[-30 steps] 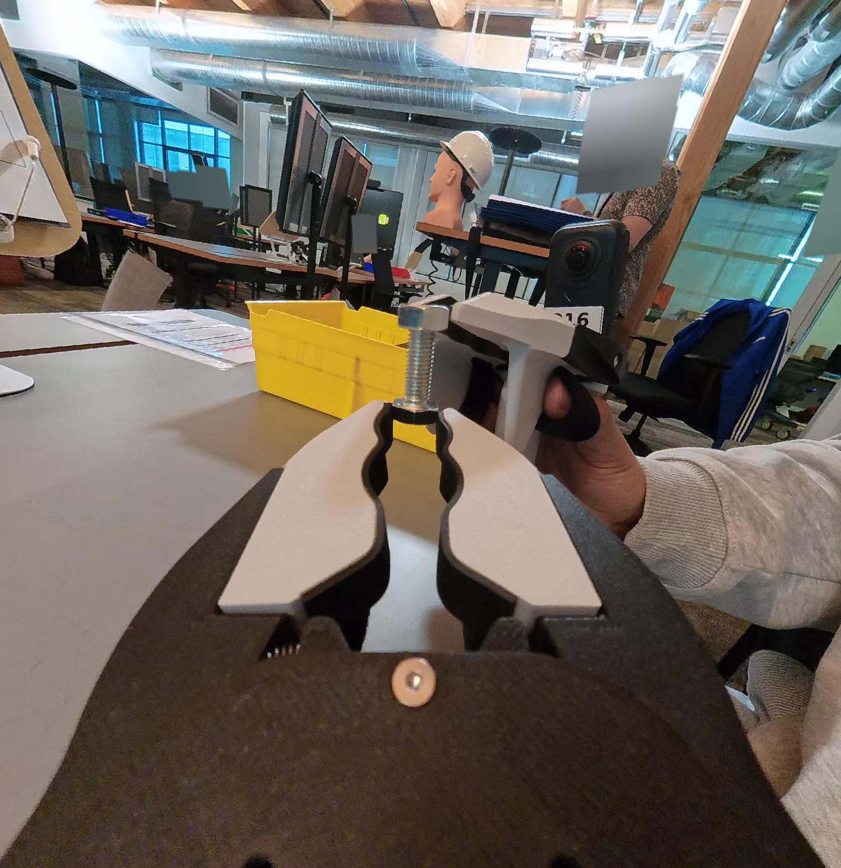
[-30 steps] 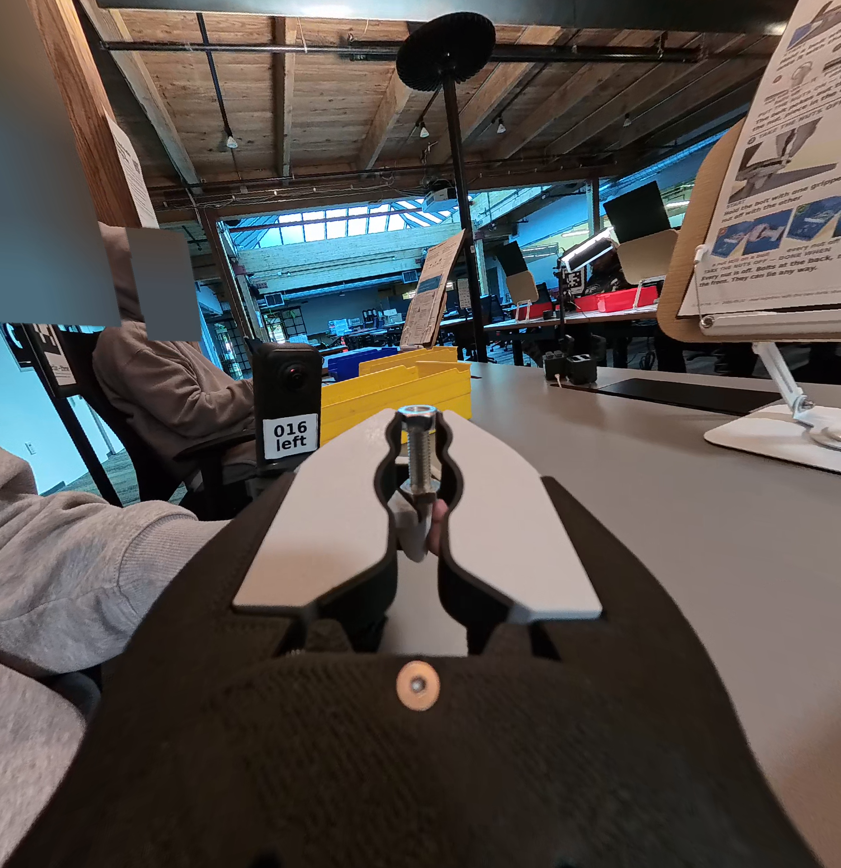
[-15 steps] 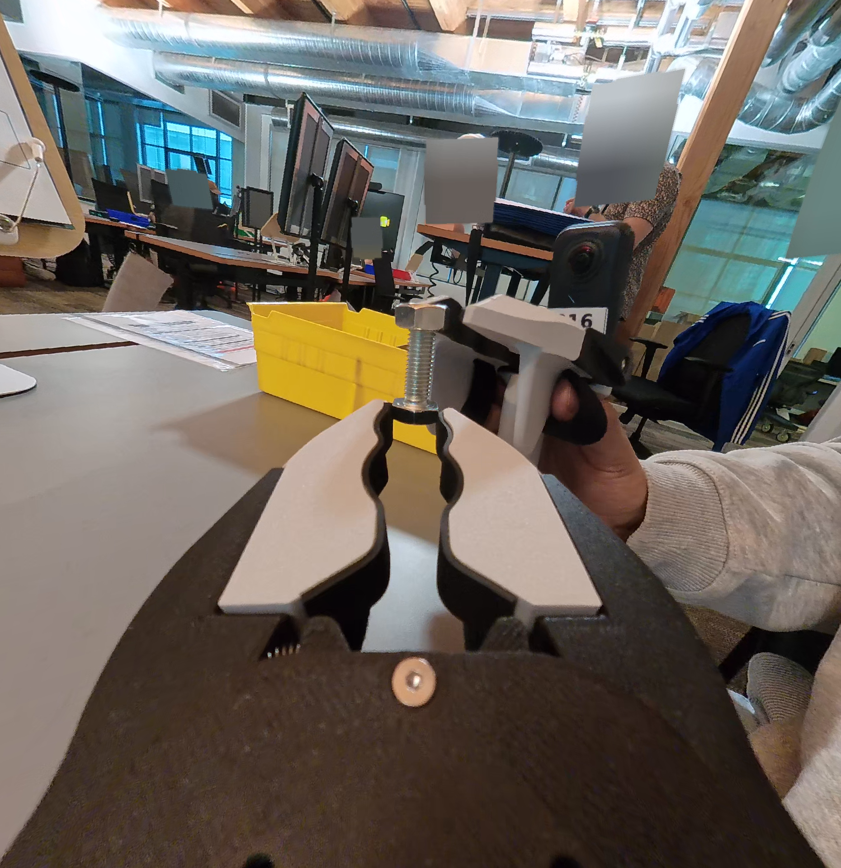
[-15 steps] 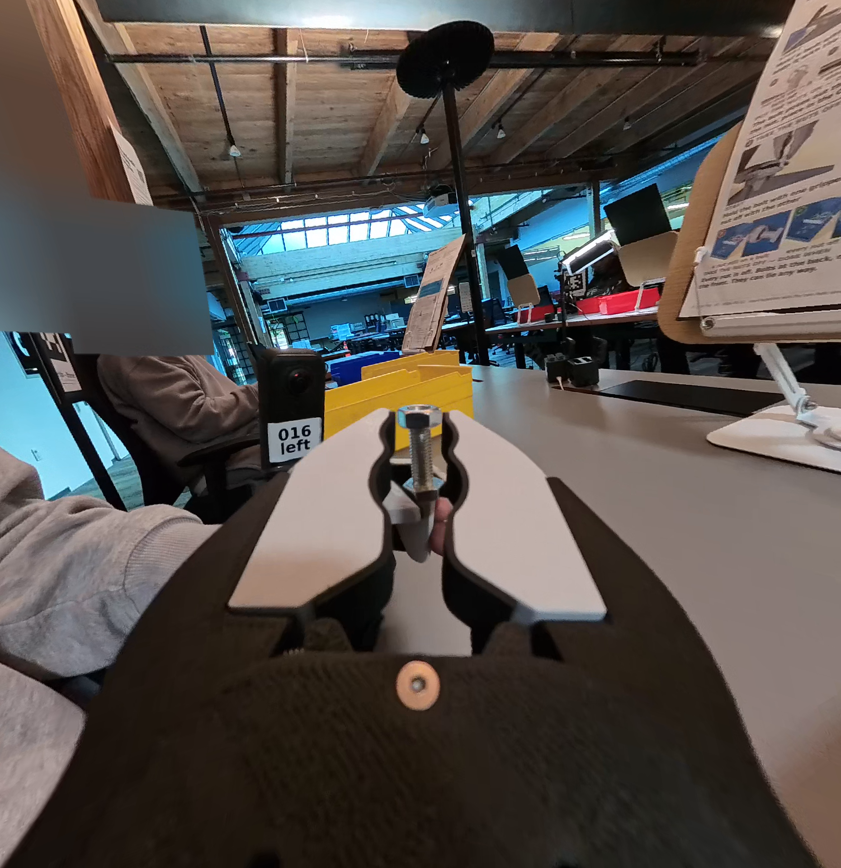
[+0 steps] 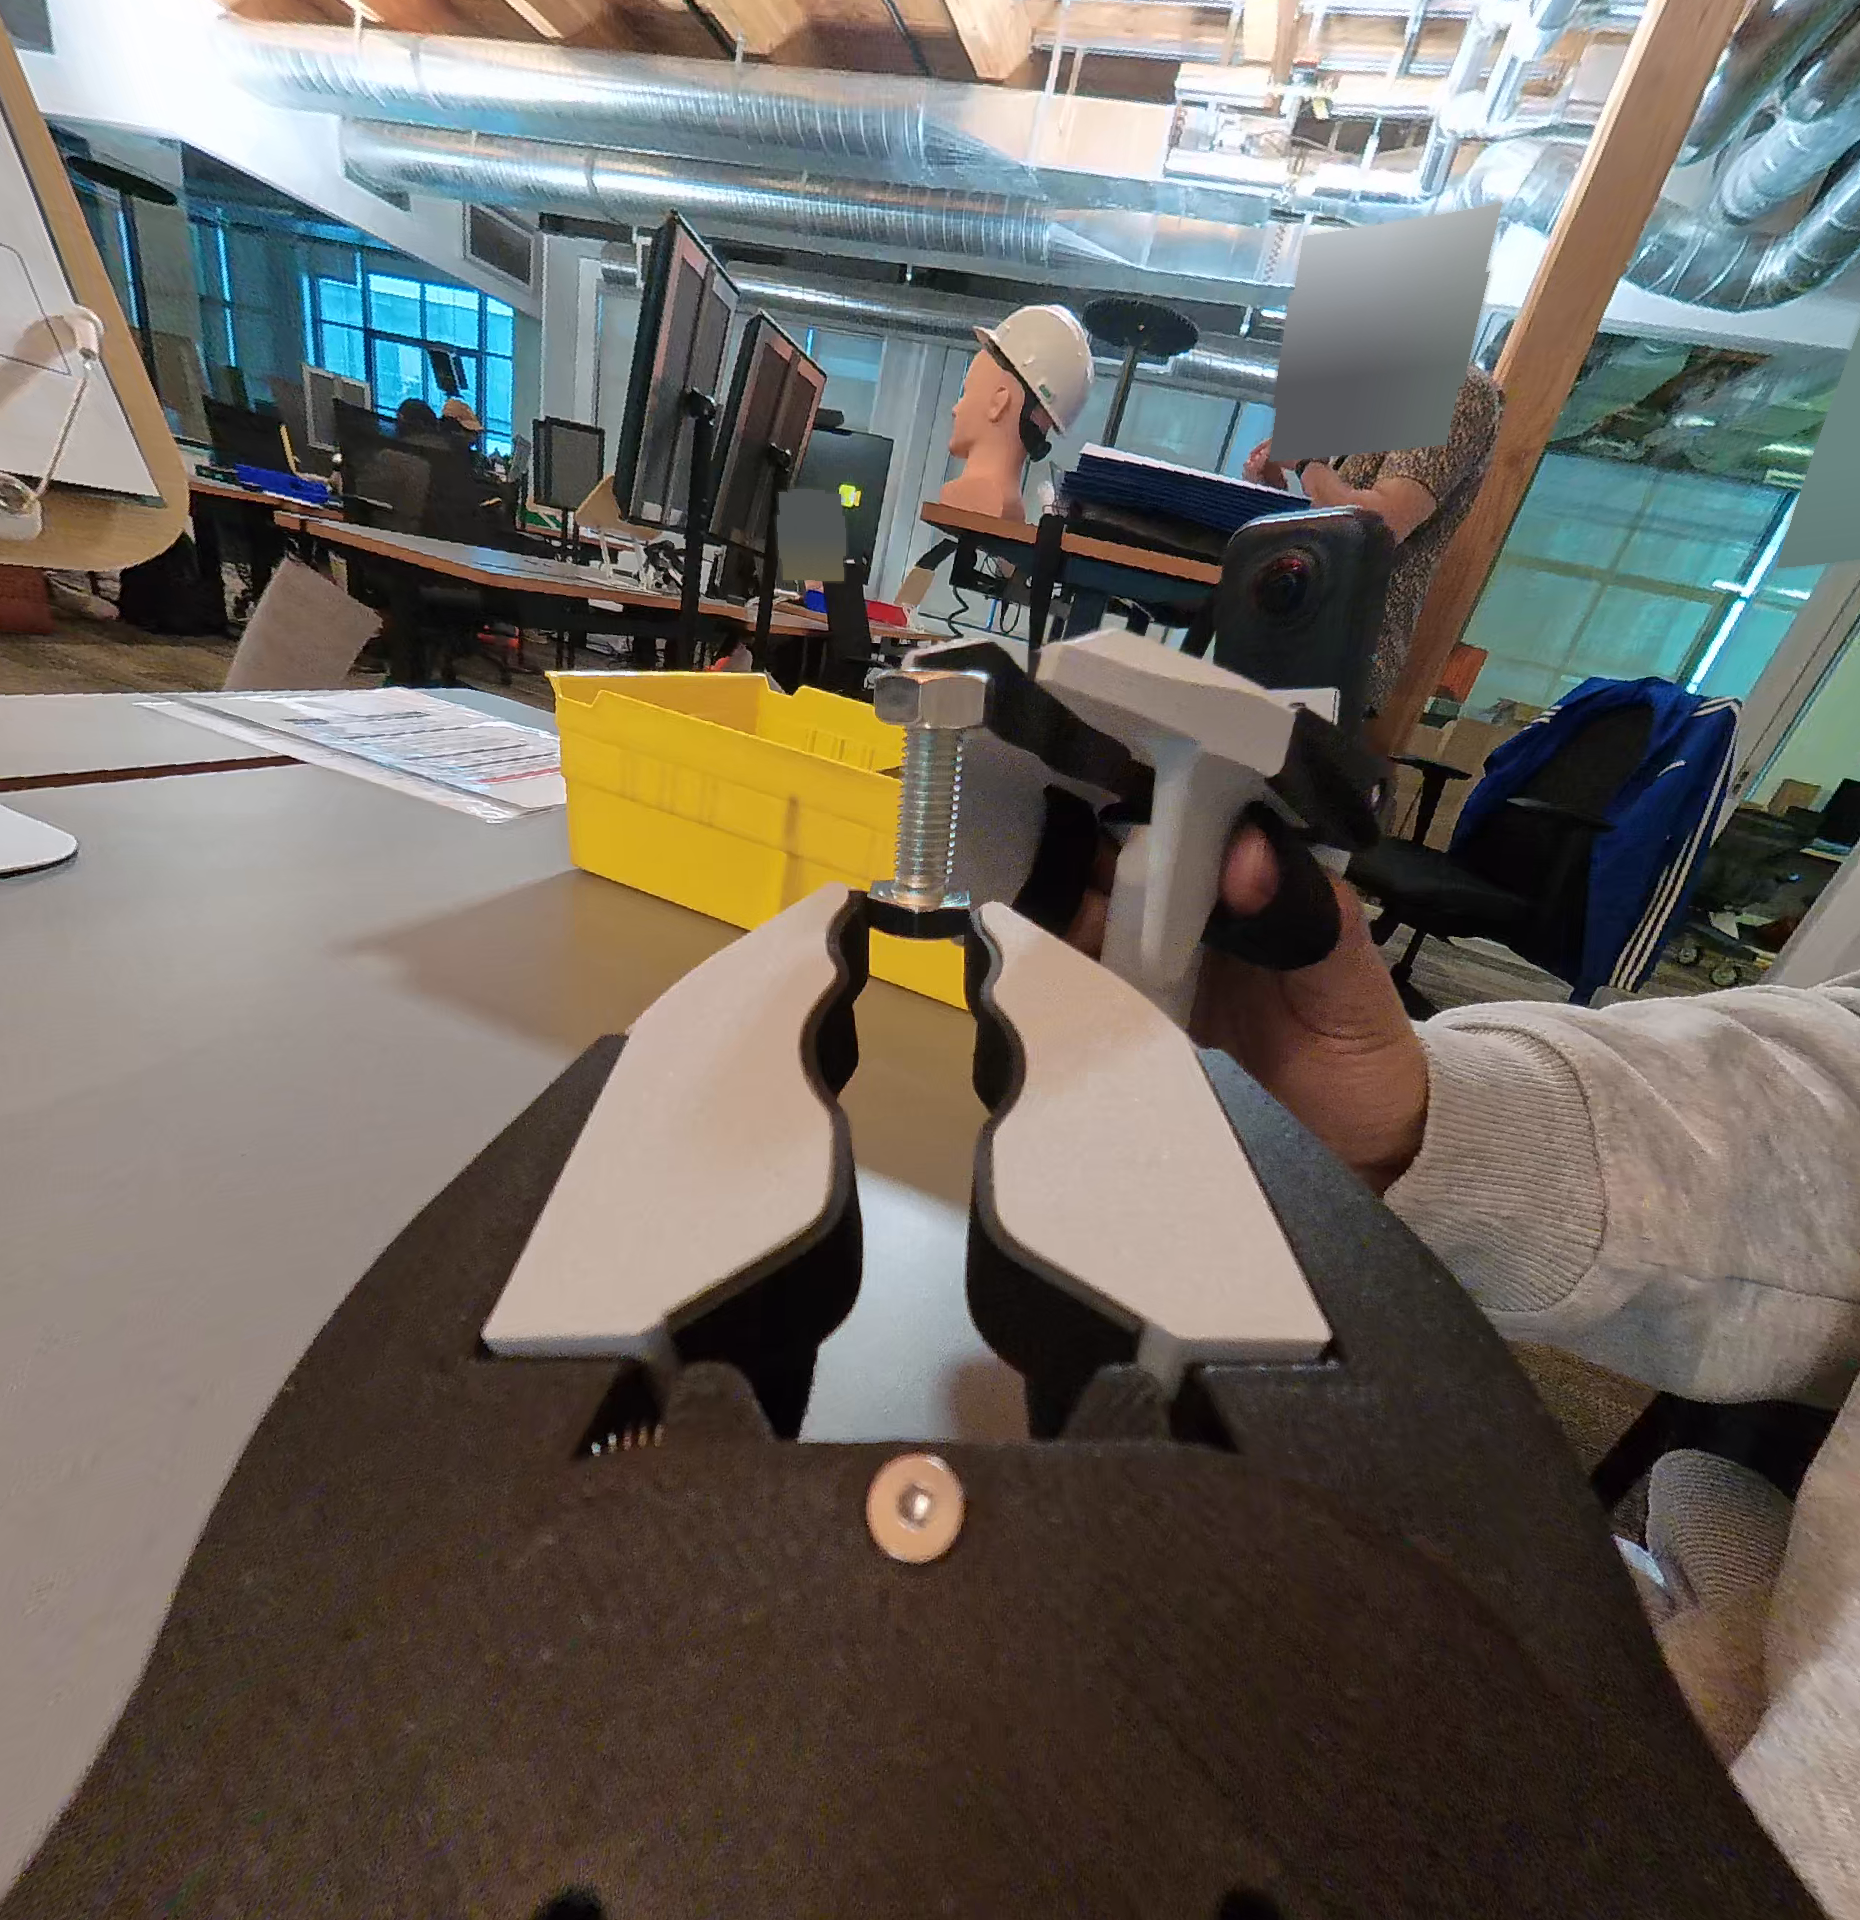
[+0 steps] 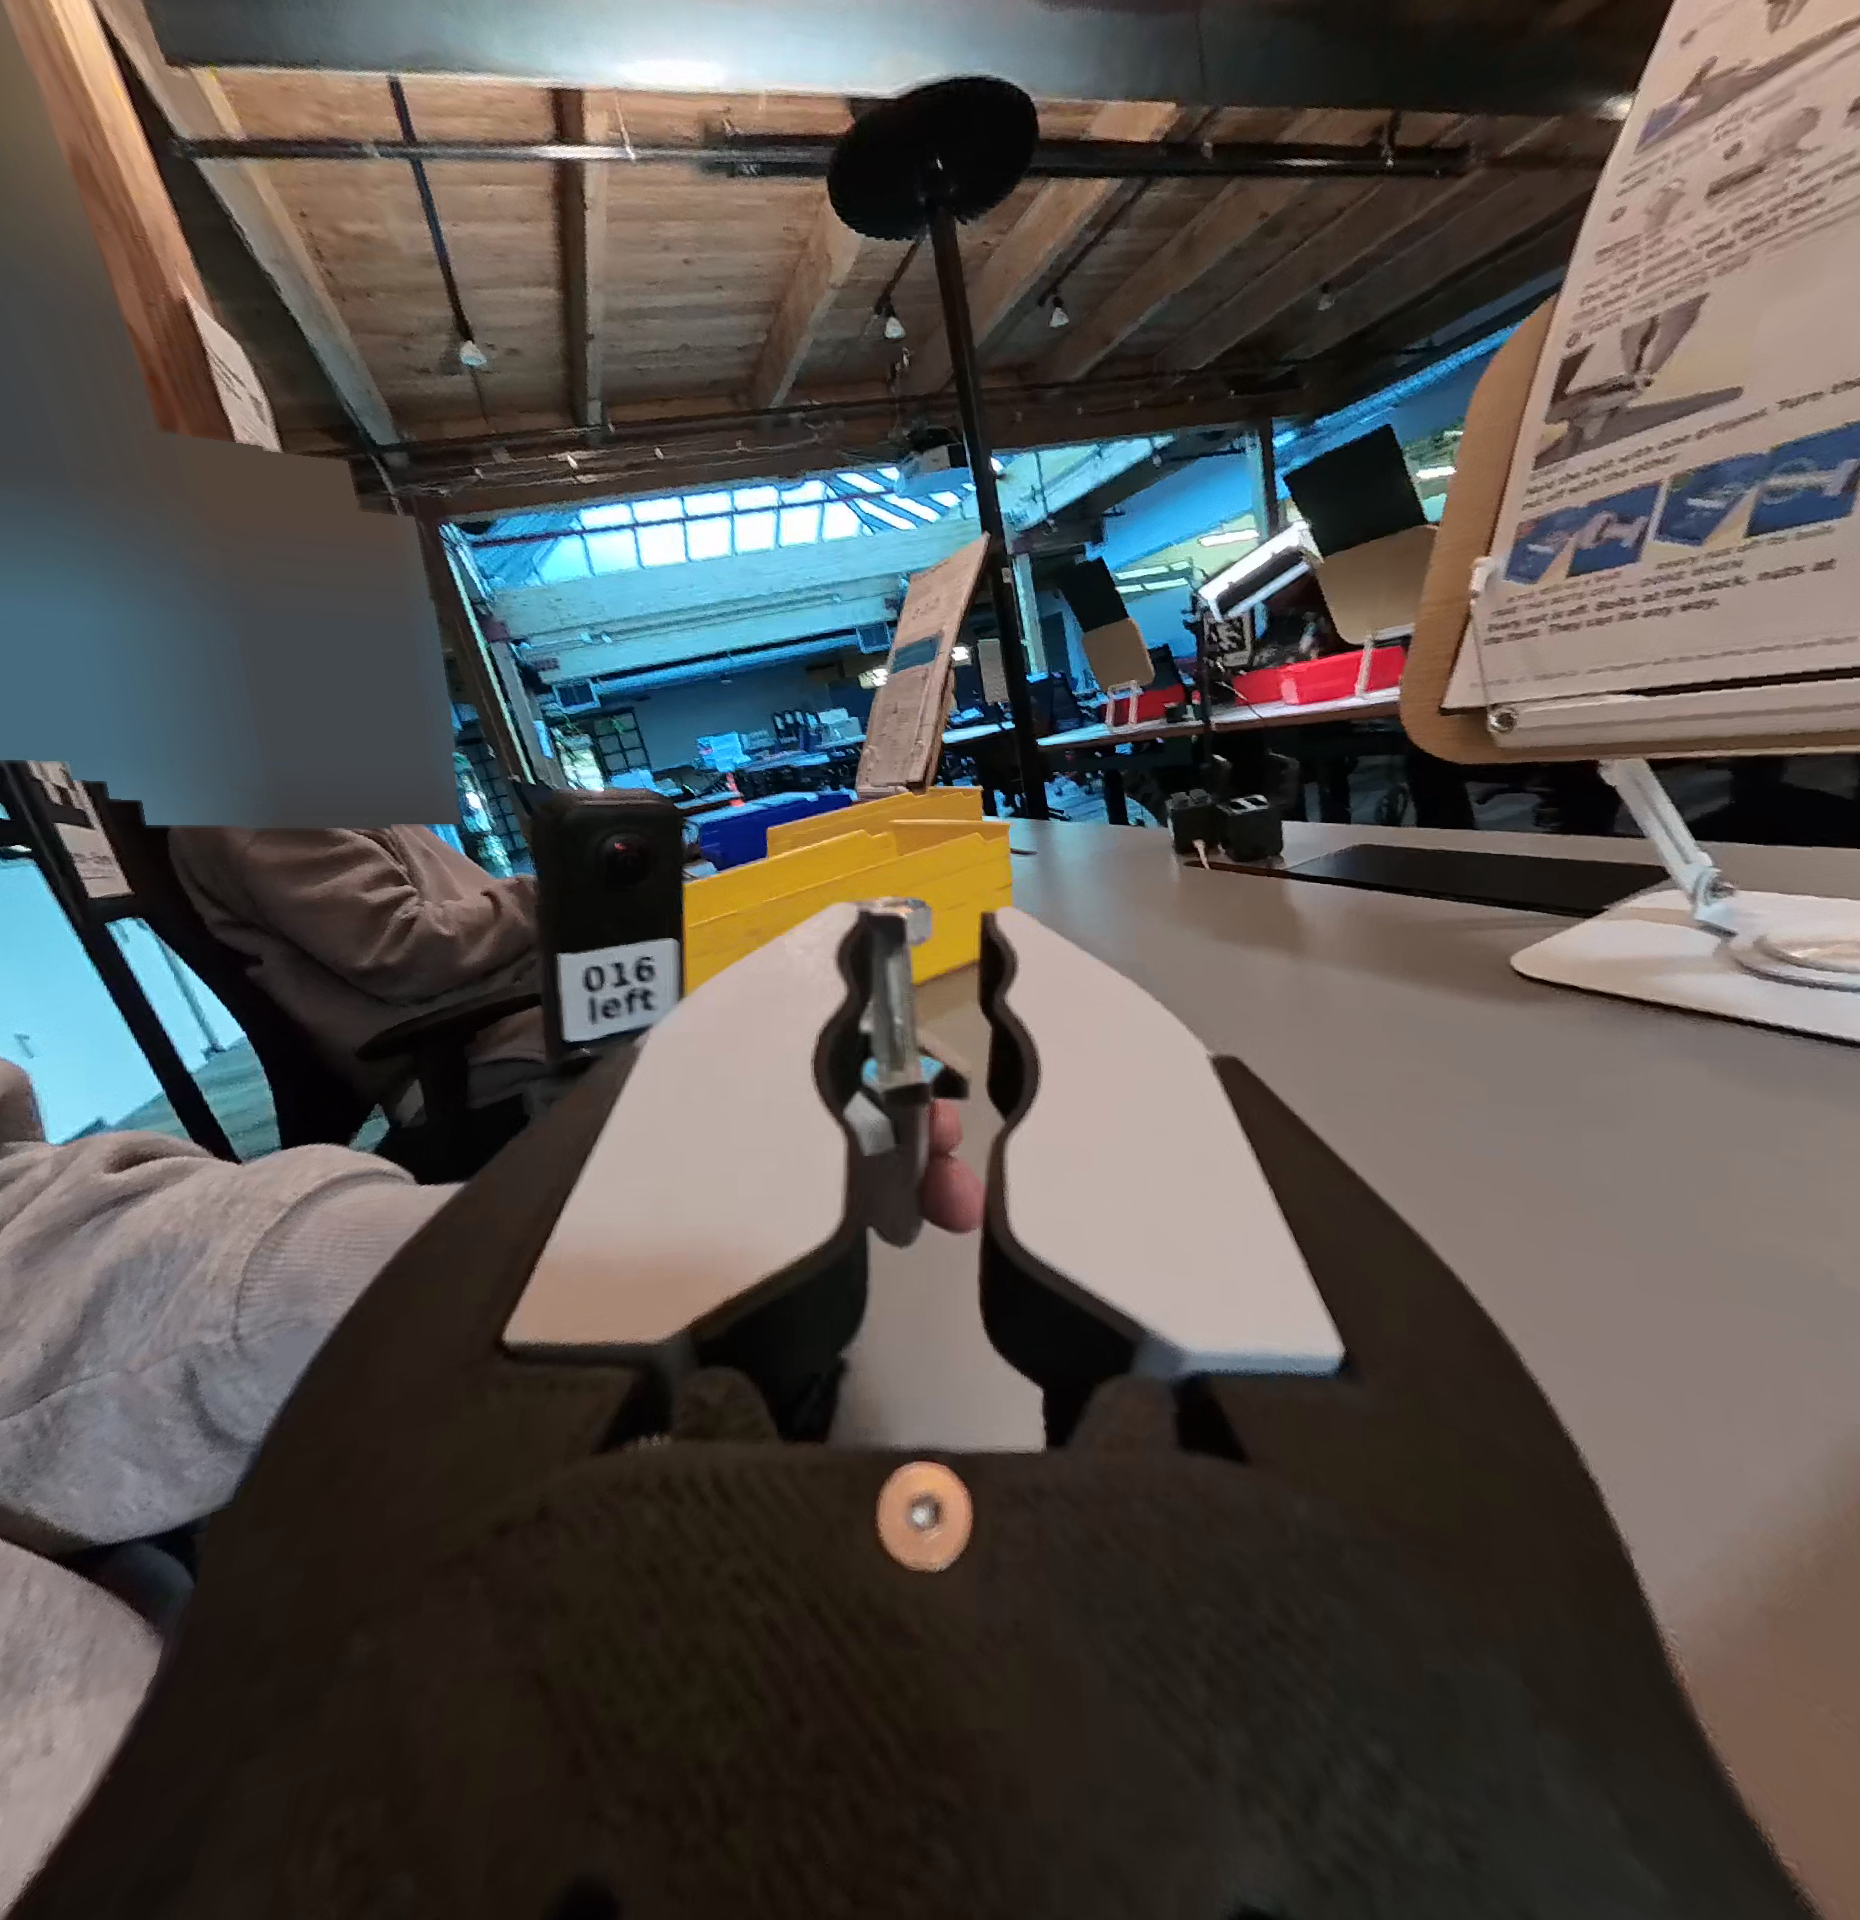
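Observation:
A silver hex bolt [image 5: 928,800] stands upright, head up, with a nut [image 5: 913,896] at its lower end. My left gripper [image 5: 913,920] is shut on that nut above the grey table [image 5: 230,1039]. My right gripper [image 5: 1009,707], held in a hand [image 5: 1300,1039], reaches in from the right at the level of the bolt head. In the right wrist view my right gripper [image 6: 918,925] has its jaws a little apart. The bolt [image 6: 890,997] lies close to the left finger, with a gap on its right side. The left gripper's tips [image 6: 869,1127] show below it.
A yellow bin [image 5: 697,800] stands on the table just beyond the bolt and also shows in the right wrist view [image 6: 853,862]. A sheet of paper [image 5: 386,727] lies at the back left. An instruction board on a white stand [image 6: 1684,468] stands at the right. People sit beyond the table edge.
The left gripper has kept still on the nut. In the right wrist view the bolt has slid from the middle of the gap towards the left finger, and the picture is blurred by motion.

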`<state>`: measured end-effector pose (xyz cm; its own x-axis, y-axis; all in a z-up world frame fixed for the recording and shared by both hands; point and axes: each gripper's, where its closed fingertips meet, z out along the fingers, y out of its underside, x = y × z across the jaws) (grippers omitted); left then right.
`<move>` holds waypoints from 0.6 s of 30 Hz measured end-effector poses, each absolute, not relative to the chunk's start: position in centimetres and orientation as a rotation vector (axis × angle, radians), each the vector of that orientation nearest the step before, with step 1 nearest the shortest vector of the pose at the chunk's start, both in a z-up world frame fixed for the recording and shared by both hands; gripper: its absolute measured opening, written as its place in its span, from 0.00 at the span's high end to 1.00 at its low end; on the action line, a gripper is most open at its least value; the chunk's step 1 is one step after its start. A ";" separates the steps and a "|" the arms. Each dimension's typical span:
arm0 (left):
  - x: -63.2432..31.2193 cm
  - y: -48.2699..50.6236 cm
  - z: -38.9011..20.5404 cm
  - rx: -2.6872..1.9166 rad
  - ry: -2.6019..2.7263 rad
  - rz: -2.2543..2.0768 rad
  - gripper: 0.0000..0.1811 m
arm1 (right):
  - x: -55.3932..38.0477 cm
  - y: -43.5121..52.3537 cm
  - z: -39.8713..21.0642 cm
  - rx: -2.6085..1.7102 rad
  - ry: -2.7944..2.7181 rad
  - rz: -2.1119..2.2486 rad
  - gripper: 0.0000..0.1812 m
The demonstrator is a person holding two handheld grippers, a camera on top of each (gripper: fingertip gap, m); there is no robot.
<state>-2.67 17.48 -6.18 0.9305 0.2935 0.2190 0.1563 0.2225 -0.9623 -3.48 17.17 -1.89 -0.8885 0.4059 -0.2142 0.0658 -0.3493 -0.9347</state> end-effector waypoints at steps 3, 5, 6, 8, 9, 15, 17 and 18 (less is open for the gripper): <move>-2.6 17.6 -6.2 -1.358 -0.390 0.100 0.90 | -3.2 16.8 -1.9 -0.591 -1.664 2.328 0.87; -2.5 17.6 -6.2 -1.363 -0.385 0.101 0.90 | -3.1 16.5 -2.1 -0.570 -1.688 2.290 0.88; -2.5 17.7 -6.2 -1.363 -0.383 0.102 0.90 | -3.0 16.3 -2.2 -0.561 -1.696 2.274 0.88; -2.5 17.7 -6.2 -1.362 -0.383 0.099 0.90 | -3.1 16.2 -2.3 -0.552 -1.704 2.244 0.89; -2.5 17.7 -6.2 -1.361 -0.384 0.098 0.90 | -3.1 16.2 -2.4 -0.551 -1.704 2.232 0.90; -2.6 17.5 -6.0 -1.350 -0.387 0.098 0.90 | -3.5 16.8 -2.3 -0.586 -1.680 2.236 0.90; -2.6 17.5 -6.0 -1.351 -0.386 0.099 0.90 | -3.9 17.1 -2.5 -0.619 -1.671 2.222 0.93; -2.5 17.5 -6.1 -1.352 -0.386 0.097 0.90 | -3.9 17.2 -2.4 -0.621 -1.667 2.230 0.93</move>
<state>-2.54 17.53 -6.06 0.9330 0.2887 0.2148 0.1524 0.2239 -0.9626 -3.89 17.18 -2.42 -0.8659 0.4716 -0.1667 0.0264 -0.2897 -0.9568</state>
